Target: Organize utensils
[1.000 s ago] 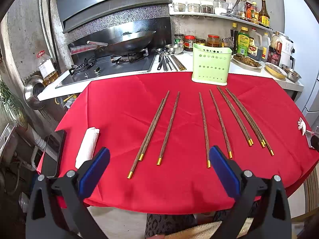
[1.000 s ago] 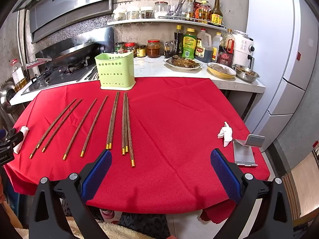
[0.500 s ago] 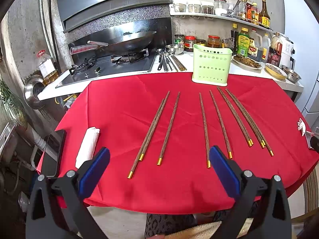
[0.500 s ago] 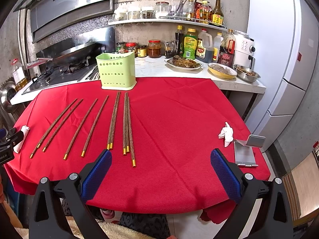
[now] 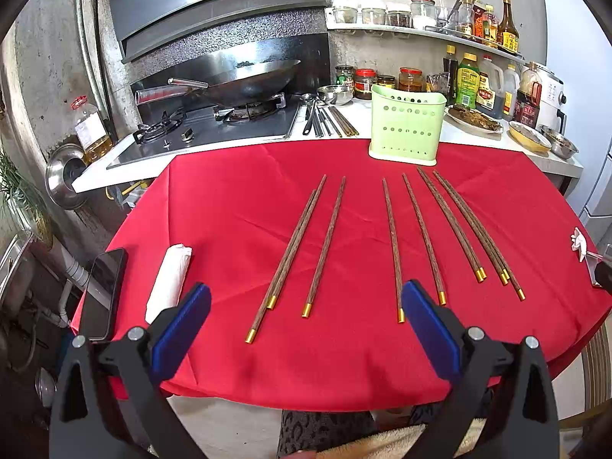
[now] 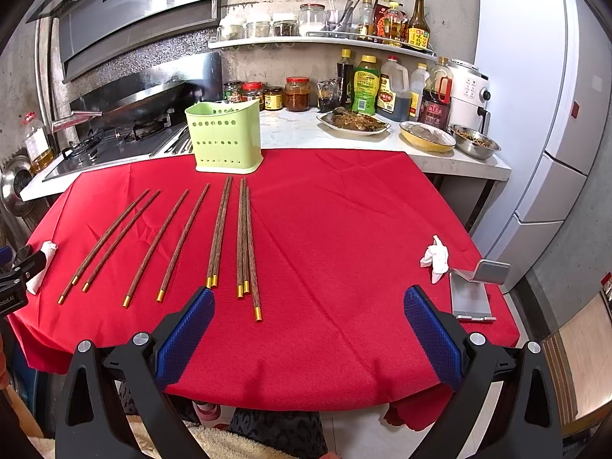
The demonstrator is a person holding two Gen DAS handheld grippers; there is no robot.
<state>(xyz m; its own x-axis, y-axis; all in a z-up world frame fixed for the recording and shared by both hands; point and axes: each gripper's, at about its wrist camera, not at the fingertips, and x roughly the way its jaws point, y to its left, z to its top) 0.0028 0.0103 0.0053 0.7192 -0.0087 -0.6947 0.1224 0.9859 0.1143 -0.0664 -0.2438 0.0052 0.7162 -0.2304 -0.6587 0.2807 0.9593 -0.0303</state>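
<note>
Both wrist views look from low at the near edge of the round table with the red cloth [image 5: 237, 206] [image 6: 344, 229] toward the kitchen counter behind it. The left view sits further left, facing the steel wok [image 5: 248, 76]; the right view sits further right, taking in the white refrigerator [image 6: 543, 95]. Both share the pale green perforated plastic holder [image 5: 405, 130] [image 6: 225, 137] and the brown gold-tipped chopsticks [image 5: 392, 244] [image 6: 218, 229].

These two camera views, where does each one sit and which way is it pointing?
Left wrist view: sits on the left gripper, facing the red tablecloth and stove; its open blue-padded fingers show.
Right wrist view: sits on the right gripper, facing the white fridge side; open fingers show.
Shared: the brown gold-tipped chopsticks and light green perforated plastic holder.
</note>
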